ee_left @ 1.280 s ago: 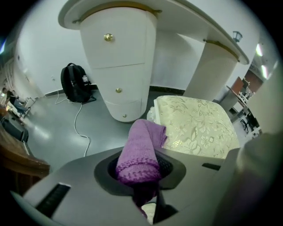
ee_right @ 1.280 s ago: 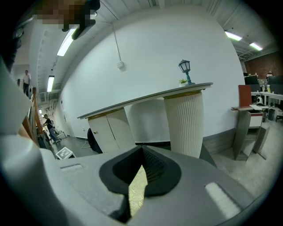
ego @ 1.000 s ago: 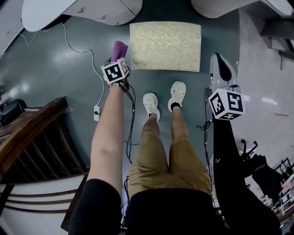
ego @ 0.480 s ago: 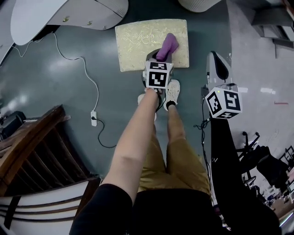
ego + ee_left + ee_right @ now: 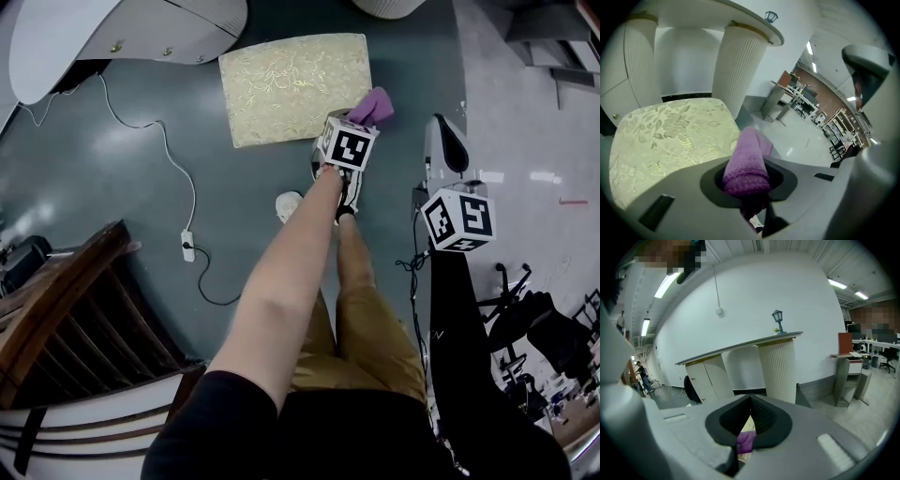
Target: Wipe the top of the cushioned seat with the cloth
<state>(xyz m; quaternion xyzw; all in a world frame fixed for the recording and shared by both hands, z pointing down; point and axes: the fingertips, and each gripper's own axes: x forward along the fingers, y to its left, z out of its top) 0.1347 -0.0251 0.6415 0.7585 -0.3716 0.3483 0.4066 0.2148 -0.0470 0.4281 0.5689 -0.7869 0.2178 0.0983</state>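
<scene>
- Grey-green floor (image 5: 141, 187) under everything; cushioned seat (image 5: 281, 84) sits low on it at 12 o'clock from person's shoes (image 5: 289, 202), w/ white cabinet (image 5: 112, 37) at seat's 10 o'clock.
- Left hand-held gripper (image 5: 359, 124) is clamped tight on purple cloth (image 5: 373, 105); a rolled wad sticks out fwd past the jaws.
- Cloth is at seat's 4 o'clock corner, right on the edge. From the left gripper view it looks partly over bare floor, w/ gold fabric at its 10 o'clock. Can't tell if it's touching the top.
- Right hand-held gripper (image 5: 446, 127) hangs off at 3 o'clock, well apart from seat. Jaws look drawn together, nothing btwn them; only a sliver of purple shows past them.
- Step in hand, IMO: end of a stroke at the edge. To do it well:
  - bring the wad back toward 9 o'clock, fully onto the cushion
  - tip the gripper down so the cloth's flat side presses, not just its tip
  - run overlapping passes, 3 to 9 o'clock, working up toward the 12 o'clock edge
  - keep pressure light; soft padding prob. gives, and hard jaws could snag the brocade
- Risk: wad may slip in the grip under drag, so keep the squeeze firm.
</scene>
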